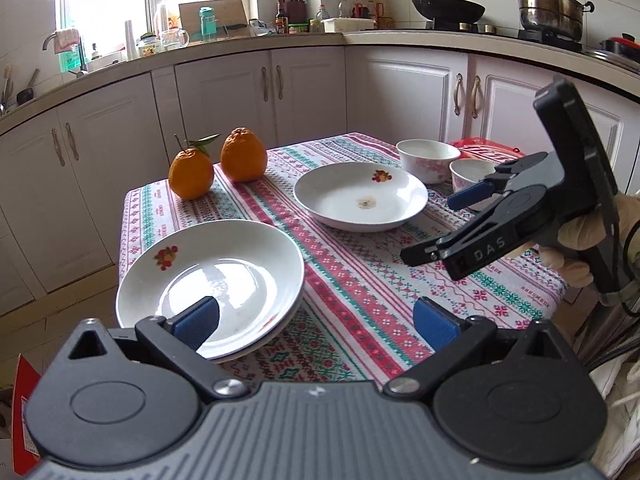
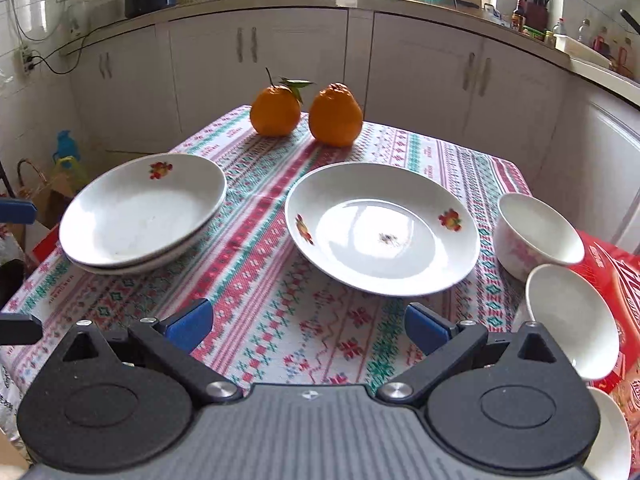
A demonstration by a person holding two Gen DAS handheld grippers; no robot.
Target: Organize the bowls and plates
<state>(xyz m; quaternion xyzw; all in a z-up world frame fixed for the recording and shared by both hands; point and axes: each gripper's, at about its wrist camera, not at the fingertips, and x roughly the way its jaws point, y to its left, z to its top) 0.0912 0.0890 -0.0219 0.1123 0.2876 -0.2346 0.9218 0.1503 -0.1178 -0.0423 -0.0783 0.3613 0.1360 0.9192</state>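
Note:
A stack of two white plates (image 1: 216,280) (image 2: 140,216) sits at the table's left edge. A single white plate (image 1: 360,196) (image 2: 380,228) with a small stain lies mid-table. Two white bowls with pink flowers (image 1: 428,158) (image 1: 470,172) stand at the right; in the right wrist view they show as an upright bowl (image 2: 536,236) and a tilted one (image 2: 572,320). My left gripper (image 1: 316,320) is open, its left pad over the stack's near rim. My right gripper (image 2: 308,322) is open and empty above the cloth, short of the single plate; it also shows in the left wrist view (image 1: 444,224).
Two oranges (image 1: 218,164) (image 2: 308,112) stand at the table's far edge. A red package (image 2: 616,276) lies under the bowls at the right. The patterned tablecloth (image 1: 360,280) covers a small table. Kitchen cabinets and a counter (image 1: 280,44) run behind.

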